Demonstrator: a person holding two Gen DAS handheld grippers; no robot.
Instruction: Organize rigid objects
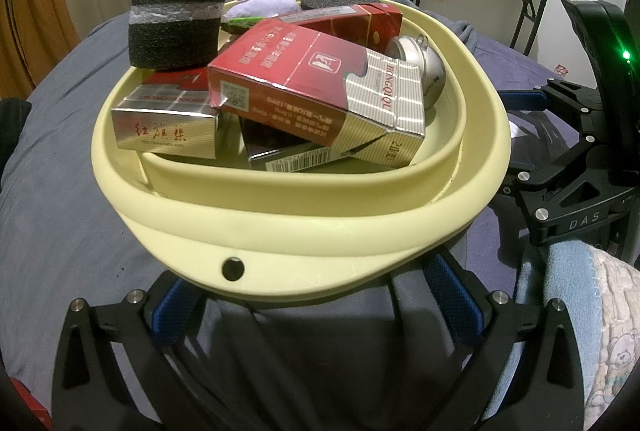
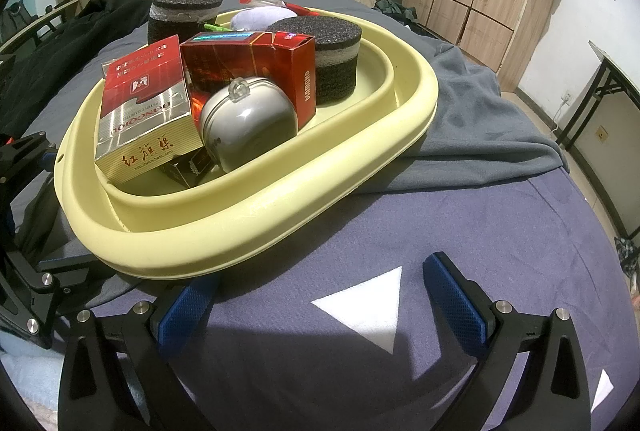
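A pale yellow collapsible basin [image 2: 256, 231] sat on a bed covered by a grey blanket [image 2: 472, 135] and purple sheet [image 2: 500, 239]. It held two black foam cylinders [image 2: 334, 59], red-and-silver Hongqiqu cigarette packs [image 2: 146, 107], a red Diamond pack [image 2: 298, 71] and a grey rounded case [image 2: 252, 127] leaning against the packs. The left gripper [image 1: 316, 305] was spread wide, its blue pads tucked under the basin's near rim. The right gripper [image 2: 324, 305] hung released over the sheet, empty, beside the basin.
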